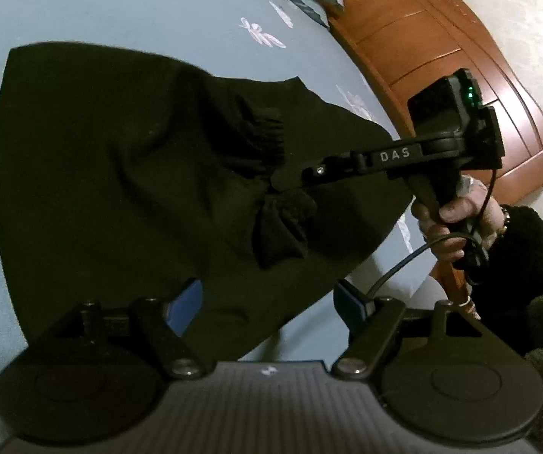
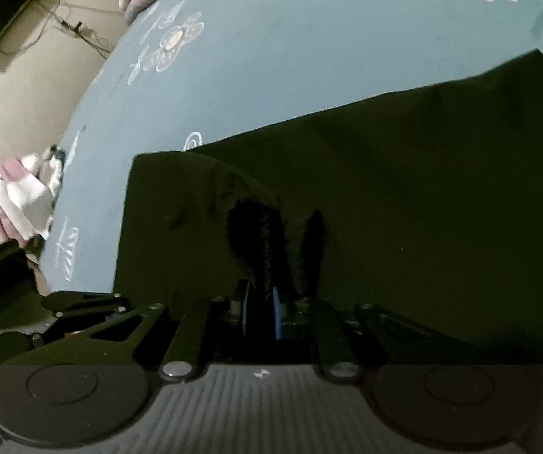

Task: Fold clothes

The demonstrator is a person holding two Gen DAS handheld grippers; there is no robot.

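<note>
A dark green garment (image 1: 101, 170) lies spread on the light blue bed sheet (image 1: 120, 7). In the left wrist view my right gripper (image 1: 284, 183) reaches in from the right, shut on a bunch of black fuzzy fabric (image 1: 283, 227) at the garment's middle. In the right wrist view the garment (image 2: 404, 189) fills the right half, and the right gripper (image 2: 262, 312) has its blue pads (image 2: 277, 314) close together on the fuzzy black fabric (image 2: 256, 234). My left gripper (image 1: 267, 302) stands open over the garment's near edge, its pads (image 1: 186, 302) wide apart and not pressing on anything.
A person's hand (image 1: 457, 208) in a dark sleeve holds the right gripper's handle. A wooden bed frame (image 1: 442, 56) borders the sheet on the right, with pale floor beyond. A pink and white cloth (image 2: 17, 193) lies at the bed's left edge. A dark flat device (image 2: 6, 3) and cables sit on the floor.
</note>
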